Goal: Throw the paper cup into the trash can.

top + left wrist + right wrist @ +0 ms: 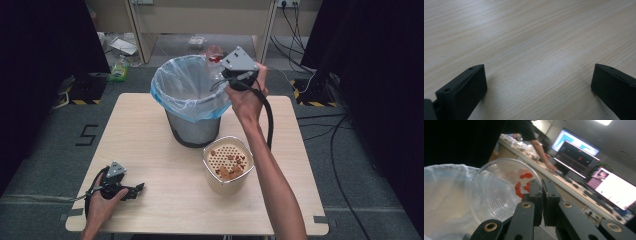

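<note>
1. Nearest, well short of the bin, the left gripper is rested on the wooden surface, its jaws spread wide with nothing between them.
2. Just in front of the bin, a cream perforated container is seen (orange scraps on top).
3. Over the bin's far rim, the right gripper is held, jaws clamped on a tilted clear plastic cup with red bits inside.

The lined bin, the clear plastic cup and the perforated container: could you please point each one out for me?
lined bin (192,131): high view, on its grey metal wall.
clear plastic cup (496,192): right gripper view, on its ridged inner wall.
perforated container (226,182): high view, on its cream outer wall.
</note>
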